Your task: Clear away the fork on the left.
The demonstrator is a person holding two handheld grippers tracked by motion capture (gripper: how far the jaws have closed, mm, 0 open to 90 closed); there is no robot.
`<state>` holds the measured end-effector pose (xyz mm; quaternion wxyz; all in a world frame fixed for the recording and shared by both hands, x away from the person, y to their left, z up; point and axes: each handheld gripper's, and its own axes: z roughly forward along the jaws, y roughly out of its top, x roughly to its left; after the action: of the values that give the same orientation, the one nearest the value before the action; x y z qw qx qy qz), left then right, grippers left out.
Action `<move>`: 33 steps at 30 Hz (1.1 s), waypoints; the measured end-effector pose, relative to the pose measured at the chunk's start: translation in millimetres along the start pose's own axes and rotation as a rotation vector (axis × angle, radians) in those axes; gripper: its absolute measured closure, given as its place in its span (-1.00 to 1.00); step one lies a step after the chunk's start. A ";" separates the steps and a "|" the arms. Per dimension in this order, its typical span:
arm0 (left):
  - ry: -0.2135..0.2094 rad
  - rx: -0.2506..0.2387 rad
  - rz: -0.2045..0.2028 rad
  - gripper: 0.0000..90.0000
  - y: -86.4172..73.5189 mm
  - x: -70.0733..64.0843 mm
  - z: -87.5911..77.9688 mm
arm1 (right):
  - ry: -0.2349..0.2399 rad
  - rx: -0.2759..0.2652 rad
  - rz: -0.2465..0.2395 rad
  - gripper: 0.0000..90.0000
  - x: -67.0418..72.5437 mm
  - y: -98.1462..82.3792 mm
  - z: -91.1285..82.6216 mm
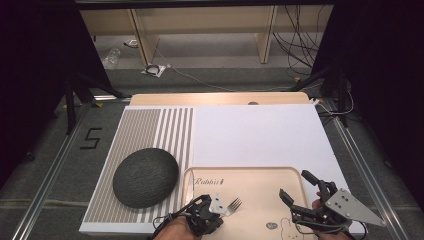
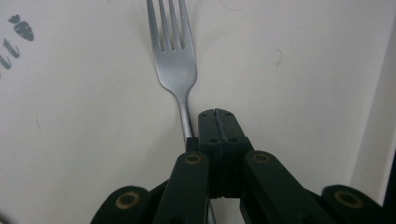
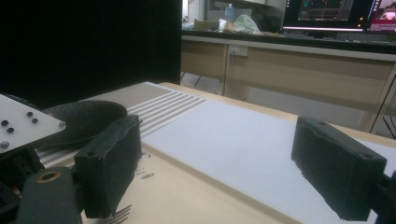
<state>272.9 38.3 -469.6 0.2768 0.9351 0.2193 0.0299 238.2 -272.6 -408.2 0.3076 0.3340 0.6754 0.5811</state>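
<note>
Lay on the tray (image 1: 280, 172), tines forward, the fork (image 2: 173, 60); closed beside its handle rather than on it, the left gripper (image 2: 217, 114); needed reopening and recentring; stood open, the right gripper (image 3: 217, 168).

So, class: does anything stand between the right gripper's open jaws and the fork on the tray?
Nothing visible does: bare tray lies between the right gripper and the fork tines. The handle end, though, runs beside and under the left gripper, whose jaws are shut there.
</note>
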 end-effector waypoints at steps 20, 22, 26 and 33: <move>0.076 0.019 -0.061 0.99 -4.3 16.5 -4.6 | -0.001 -0.002 0.003 -0.62 -0.8 -0.2 0.8; 0.079 0.023 -0.067 0.99 -5.1 19.4 -5.7 | -0.001 -0.002 0.004 -0.62 -0.8 -0.2 0.8; 0.089 0.026 -0.080 0.99 -6.4 23.0 -7.1 | -0.001 -0.003 0.002 -0.62 -0.9 -0.2 0.8; 0.099 0.033 -0.103 0.99 -8.7 29.1 -9.5 | -0.002 -0.003 0.005 -0.62 -0.8 -0.1 0.4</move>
<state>294.1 62.1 -468.1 0.2515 0.9243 0.2811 0.0583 238.9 -273.1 -408.4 0.3074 0.3357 0.6735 0.5824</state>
